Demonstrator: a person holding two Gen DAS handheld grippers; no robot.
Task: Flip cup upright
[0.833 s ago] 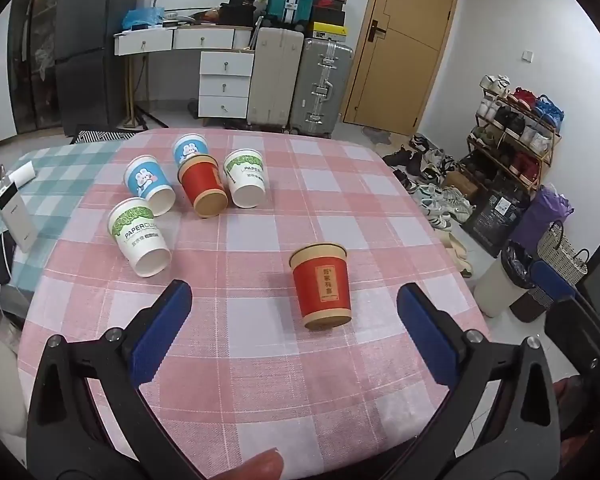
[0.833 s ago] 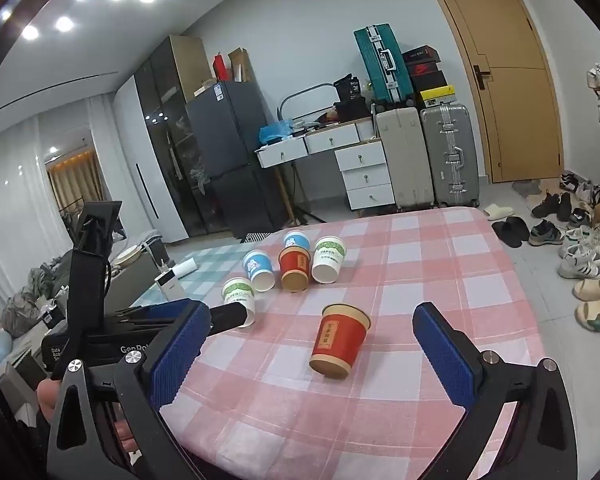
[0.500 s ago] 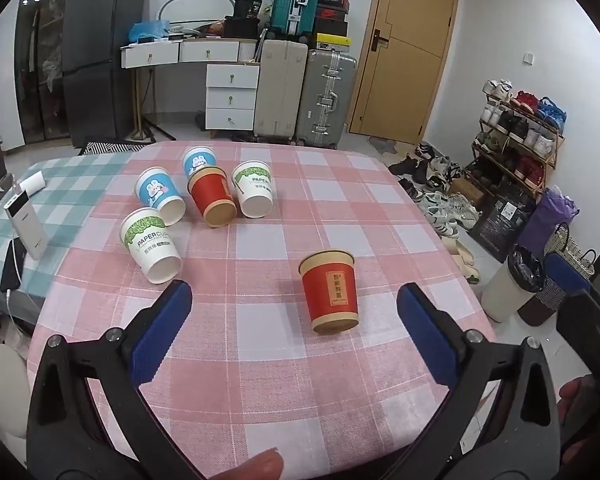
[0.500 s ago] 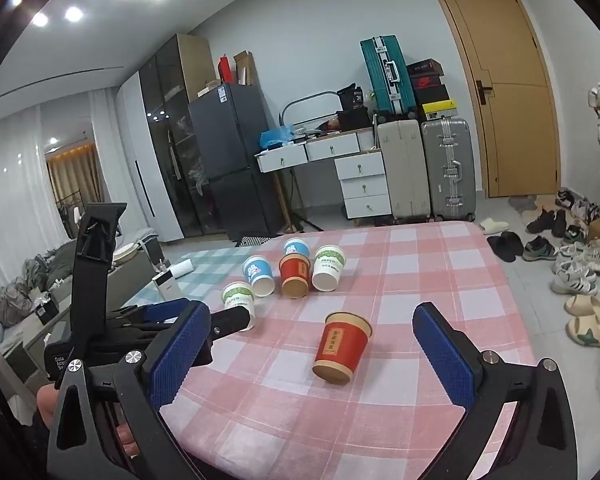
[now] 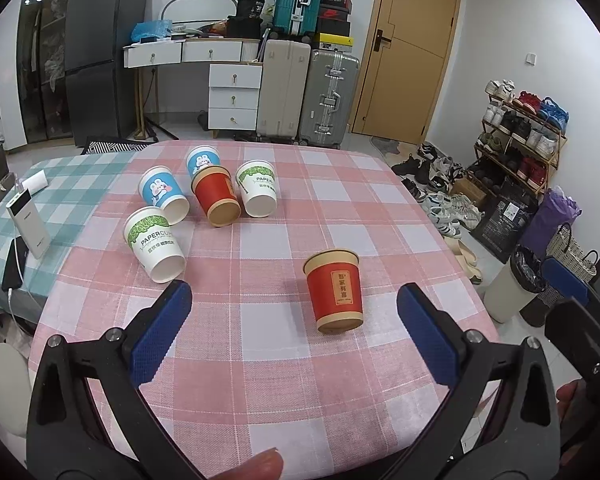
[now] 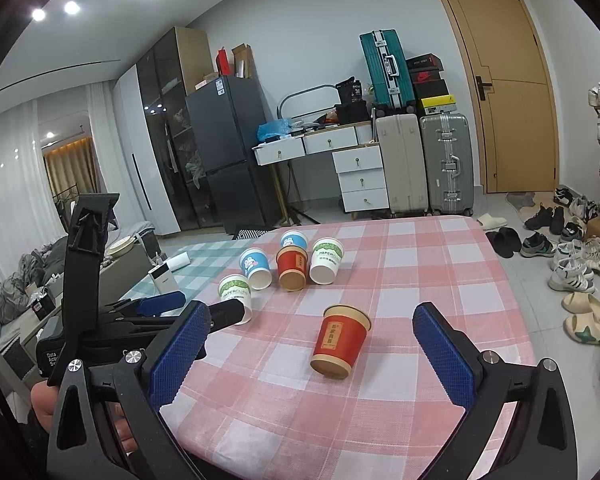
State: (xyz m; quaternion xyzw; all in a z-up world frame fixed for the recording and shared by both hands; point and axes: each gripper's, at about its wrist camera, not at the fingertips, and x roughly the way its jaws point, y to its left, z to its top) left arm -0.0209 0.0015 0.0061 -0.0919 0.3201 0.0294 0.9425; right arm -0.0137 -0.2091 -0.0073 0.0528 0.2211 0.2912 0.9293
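1. Red paper cup [image 5: 335, 293] with a tan rim and a gold label of Chinese characters stands on our pink-and-white checked worktop [image 5: 260, 360]; its wider rim is at the top in both views, and it sits alone in the near right part of the cloth.
2. Our left gripper [image 5: 294, 334] hangs over the near edge of the worktop with its blue-padded fingers [image 5: 160, 334] spread wide and nothing between them; the red cup lies ahead of it, closer to the right-hand pad, touching neither.
3. Our right gripper [image 6: 314, 354] is likewise spread open and empty, and the red cup [image 6: 342, 340] shows in the gap between its pads, apart from both and leaning a little in this fisheye view.
4. From the right wrist camera we also see the left gripper's black frame [image 6: 100, 320] just to the left, with part of a hand below it.
5. Five more paper cups cluster farther back on the left: a white cup with green print reading PAPERCUP [image 5: 154, 244], two blue cups with a rabbit picture [image 5: 164, 195] [image 5: 202, 161], a second red cup [image 5: 216, 196] and another white-and-green cup [image 5: 258, 194].
6. A white power bank [image 5: 27, 218] stands on the teal checked cloth at the far left.
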